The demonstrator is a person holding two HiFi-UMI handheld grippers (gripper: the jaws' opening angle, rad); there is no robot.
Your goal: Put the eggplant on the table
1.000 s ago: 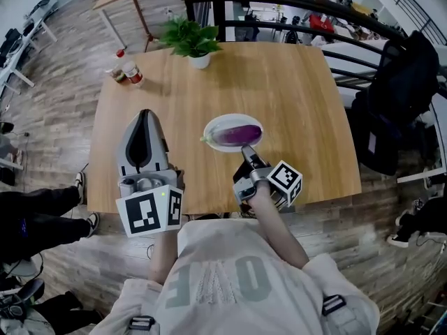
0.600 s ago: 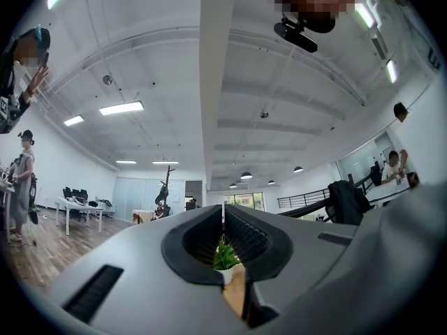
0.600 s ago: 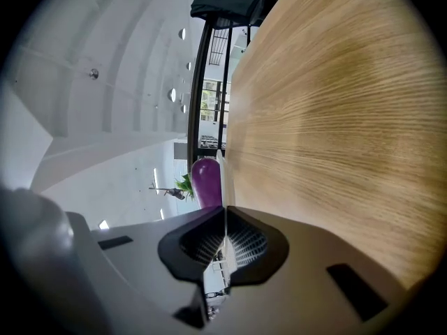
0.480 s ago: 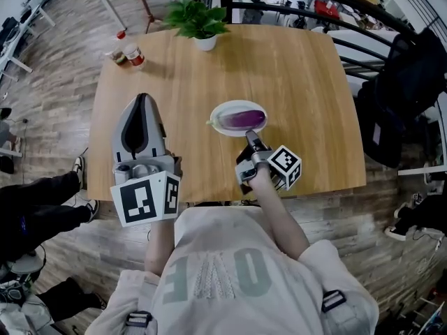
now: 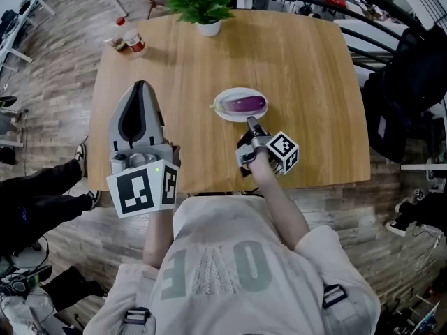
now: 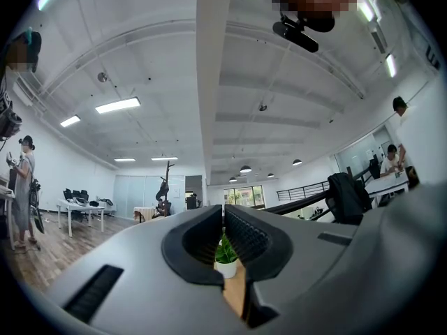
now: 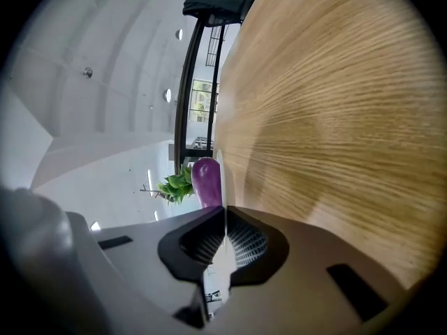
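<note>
From above, the eggplant (image 5: 246,104) is lying on a white plate (image 5: 230,116) near the middle of the wooden table (image 5: 307,68). The right gripper (image 5: 250,121) is pointing at the plate, with its tip just beside the near rim. The right gripper view is adding what the head view cannot give: the two jaws are pressing together with nothing between them, and the purple eggplant is showing just ahead of them. The left gripper (image 5: 140,86) is hovering well apart, over the left side of the table. In its own view the jaws are also meeting at the tips, empty, and a potted plant (image 6: 225,251) is showing through the slit below them. Compared with one second ago, the right gripper is looking smaller and lower toward the table, while the eggplant is remaining on the plate. In the head view its long axis is running left to right across the table, with the green stem end pointing left and the round end right.
</note>
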